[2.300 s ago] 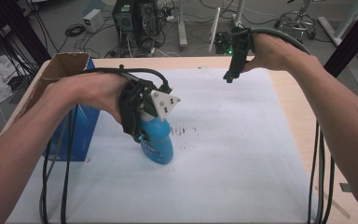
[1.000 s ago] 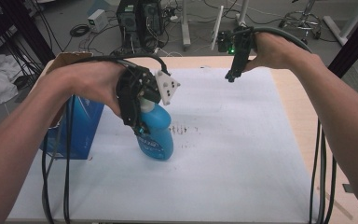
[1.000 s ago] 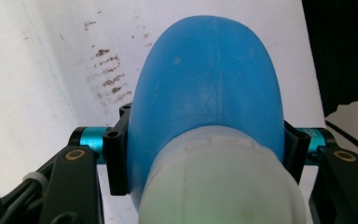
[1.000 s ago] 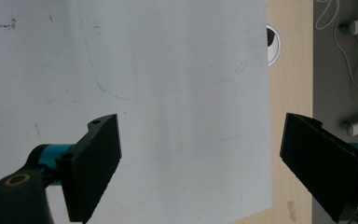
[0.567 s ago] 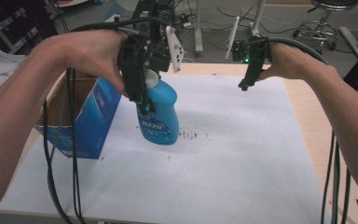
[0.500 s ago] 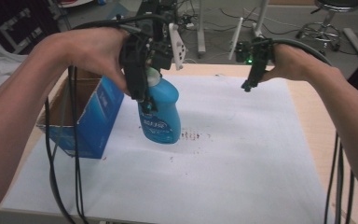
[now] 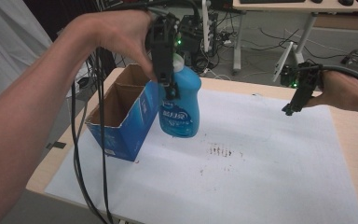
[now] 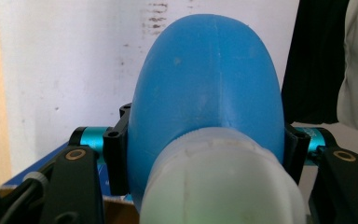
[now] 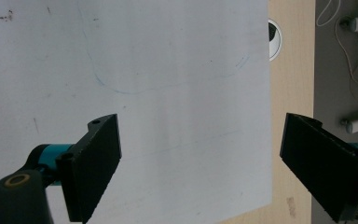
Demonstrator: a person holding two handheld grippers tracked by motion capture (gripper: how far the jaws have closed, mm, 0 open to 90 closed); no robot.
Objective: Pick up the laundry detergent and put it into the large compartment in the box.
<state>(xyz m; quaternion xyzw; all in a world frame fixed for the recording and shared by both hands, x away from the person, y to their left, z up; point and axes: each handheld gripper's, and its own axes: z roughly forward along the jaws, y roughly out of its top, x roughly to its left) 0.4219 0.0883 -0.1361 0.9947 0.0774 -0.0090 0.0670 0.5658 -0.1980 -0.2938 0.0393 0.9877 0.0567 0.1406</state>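
Observation:
A blue bottle [image 7: 182, 105] with a pale cap hangs in the air above the white sheet, next to the open blue carton [image 7: 121, 112]. My left gripper [image 7: 167, 77] is shut on its upper part, just below the cap. In the left gripper view the bottle [image 8: 205, 93] sits between both jaws, its cap [image 8: 219, 186] nearest the camera. My right gripper [image 7: 292, 106] hovers over the sheet's far right corner. Its jaws point down and stand wide apart, and in the right gripper view that gripper [image 9: 200, 172] has nothing between its fingers.
A white paper sheet [image 7: 242, 168] covers most of the wooden table [image 7: 354, 140] and bears small dark marks [image 7: 221, 150]. The carton stands open-topped at the left edge. Cables trail from both hands. Desks, stands and wires lie on the floor beyond the far edge.
My left gripper has lifted the blue bottle off the sheet and carried it up beside the carton. The right gripper has kept its place, open.

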